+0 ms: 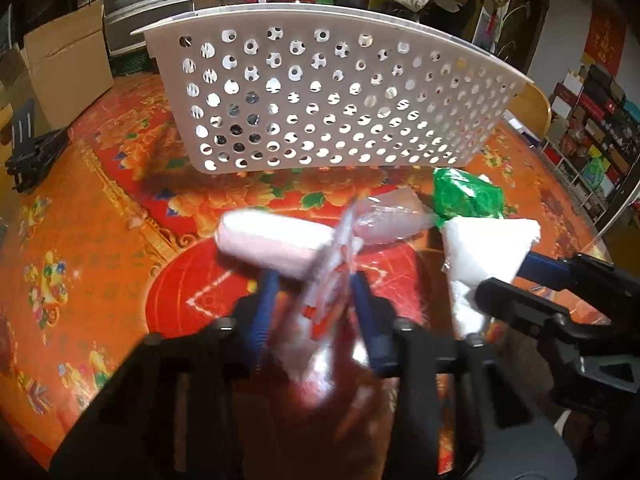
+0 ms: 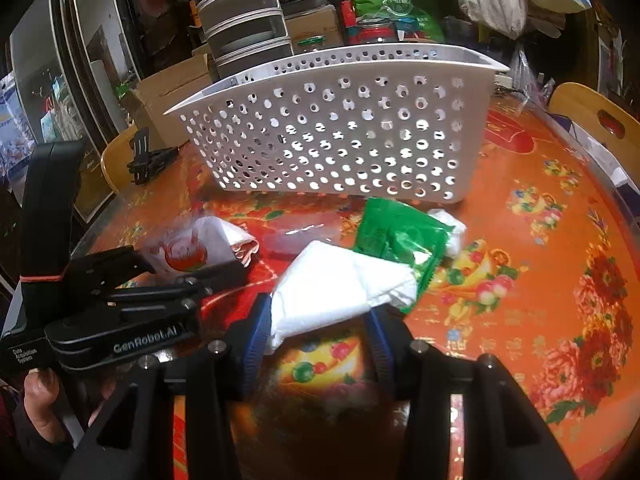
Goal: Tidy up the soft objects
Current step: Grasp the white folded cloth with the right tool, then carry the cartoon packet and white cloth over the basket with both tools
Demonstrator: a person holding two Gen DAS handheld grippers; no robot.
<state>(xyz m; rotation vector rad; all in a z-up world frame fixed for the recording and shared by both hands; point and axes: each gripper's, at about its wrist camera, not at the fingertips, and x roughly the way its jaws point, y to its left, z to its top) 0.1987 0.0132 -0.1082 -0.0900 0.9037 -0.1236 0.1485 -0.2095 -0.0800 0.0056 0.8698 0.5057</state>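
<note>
- Basket (image 2: 332, 128) stands ahead of both grippers on the table (image 2: 540, 264), its holed wall facing you and its rim higher than both packs, so each pack must go up and forward over that rim.
- Left gripper (image 1: 316, 280) is closed narrowly on a crinkly clear pack (image 1: 328, 268); the picture is blurred there, but the pads seem to press the wrapper.
- Pink roll (image 1: 272, 242) is at the far end of that pack, lying crosswise to your fingers (image 1: 266, 300).
- Right gripper (image 2: 320, 316) holds a white pack (image 2: 340, 292) between half-closed pads; its long axis lies across the jaws.
- Green pack (image 2: 400, 236) lies just beyond the white one, near the basket wall, and no gripper holds it.
- Right hand looks a little nearer to the basket, I judge.
</note>
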